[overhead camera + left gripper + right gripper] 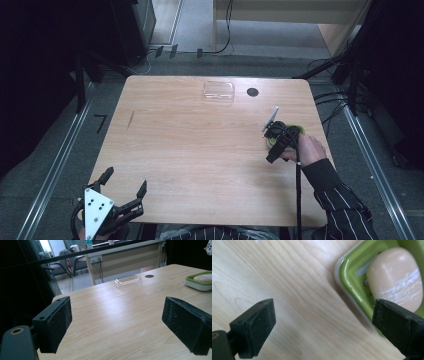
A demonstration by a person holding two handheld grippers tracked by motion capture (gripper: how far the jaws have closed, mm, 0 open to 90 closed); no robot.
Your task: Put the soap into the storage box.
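A green soap dish [348,277] with a white rim holds a peach bar of soap [395,277] at the table's right side. My right gripper [324,315] is open just above it, one jaw over the dish's near edge and the other over bare wood. From above, the right gripper [274,135] covers most of the soap dish [301,130]. My left gripper [126,179] stands open and holds nothing at the table's front left corner. From the left gripper [116,312], the soap dish [200,281] lies far off to the right.
A clear plastic box [218,91] lies near the far edge of the wooden table [190,145], with a round black grommet [252,92] to its right. Both also appear ahead of the left gripper: the clear box [128,280] and the grommet [149,276]. Cables and metal rails run along the floor.
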